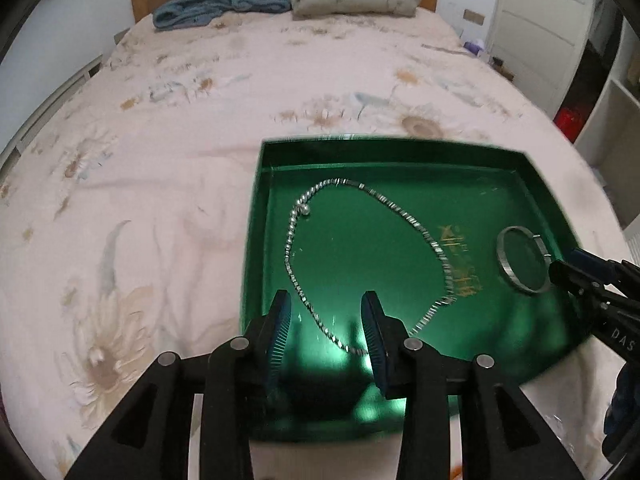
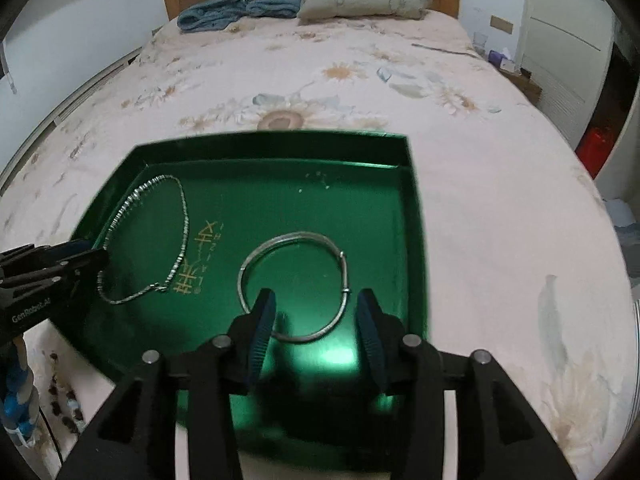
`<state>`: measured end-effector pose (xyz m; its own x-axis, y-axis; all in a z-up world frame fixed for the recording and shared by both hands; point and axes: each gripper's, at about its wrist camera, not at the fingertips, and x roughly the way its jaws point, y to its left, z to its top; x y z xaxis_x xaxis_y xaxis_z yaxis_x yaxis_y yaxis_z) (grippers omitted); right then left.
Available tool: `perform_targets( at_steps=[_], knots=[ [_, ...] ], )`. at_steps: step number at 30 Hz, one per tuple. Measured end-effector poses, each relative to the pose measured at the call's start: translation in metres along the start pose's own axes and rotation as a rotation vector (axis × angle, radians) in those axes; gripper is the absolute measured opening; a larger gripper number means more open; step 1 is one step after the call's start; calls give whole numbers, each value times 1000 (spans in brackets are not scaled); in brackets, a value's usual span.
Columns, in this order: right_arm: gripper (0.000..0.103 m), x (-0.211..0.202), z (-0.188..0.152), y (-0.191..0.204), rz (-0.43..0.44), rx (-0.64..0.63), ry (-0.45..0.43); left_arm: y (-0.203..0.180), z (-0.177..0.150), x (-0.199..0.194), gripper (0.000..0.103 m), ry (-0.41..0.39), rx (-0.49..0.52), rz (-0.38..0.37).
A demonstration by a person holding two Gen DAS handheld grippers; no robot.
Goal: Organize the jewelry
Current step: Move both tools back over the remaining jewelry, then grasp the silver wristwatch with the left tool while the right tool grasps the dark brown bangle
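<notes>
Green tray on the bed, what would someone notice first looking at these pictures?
The shiny green tray stands out against the pale flowered bedspread. Inside it, a silver chain necklace lies looped on the left and a silver bangle lies flat on the right. The left gripper and right gripper hover open over them, holding nothing.

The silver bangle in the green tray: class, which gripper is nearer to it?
Right. The right gripper is open directly over the bangle; the left gripper is over the necklace beside it.
</notes>
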<state>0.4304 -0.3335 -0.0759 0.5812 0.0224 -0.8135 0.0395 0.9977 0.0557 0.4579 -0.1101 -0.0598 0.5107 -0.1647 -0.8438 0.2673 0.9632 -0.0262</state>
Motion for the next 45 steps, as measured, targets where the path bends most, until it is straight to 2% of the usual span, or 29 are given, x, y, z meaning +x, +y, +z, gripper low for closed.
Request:
perform_targets(
  at_steps=[3, 7, 9, 12, 15, 19, 23, 28, 33, 38, 45],
  knots=[
    [41, -37, 1, 0, 1, -3, -45, 2, 1, -44, 37, -55, -2, 12],
    [41, -115, -4, 5, 22, -27, -156, 11, -1, -135, 37, -206, -1, 40],
    [41, -167, -12, 8, 29, -43, -230, 16, -7, -180, 37, -266, -3, 61],
    [41, -230, -28, 11, 43, -60, -315, 25, -25, -233, 37, -299, -14, 59],
    [41, -286, -56, 14, 66, -75, -379, 33, -52, -268, 37, -322, -25, 63],
    [41, -326, -100, 14, 81, -83, -402, 38, -103, -293, 38, -318, -9, 51],
    [41, -340, -147, 10, 83, -71, -389, 38, -149, -290, 38, -281, -20, 29],
    [40, -326, -192, 3, 103, -44, -329, 26, -201, -265, 38, -227, -1, -30],
    [40, -282, -227, -1, 145, -23, -227, -2, -244, -212, 37, -122, 32, -186],
    [39, -233, -247, 1, 167, -19, -127, -37, -255, -170, 37, -53, 110, -249],
    [39, -182, -249, 2, 205, -15, -46, -69, -247, -123, 38, -8, 177, -249]
  ],
)
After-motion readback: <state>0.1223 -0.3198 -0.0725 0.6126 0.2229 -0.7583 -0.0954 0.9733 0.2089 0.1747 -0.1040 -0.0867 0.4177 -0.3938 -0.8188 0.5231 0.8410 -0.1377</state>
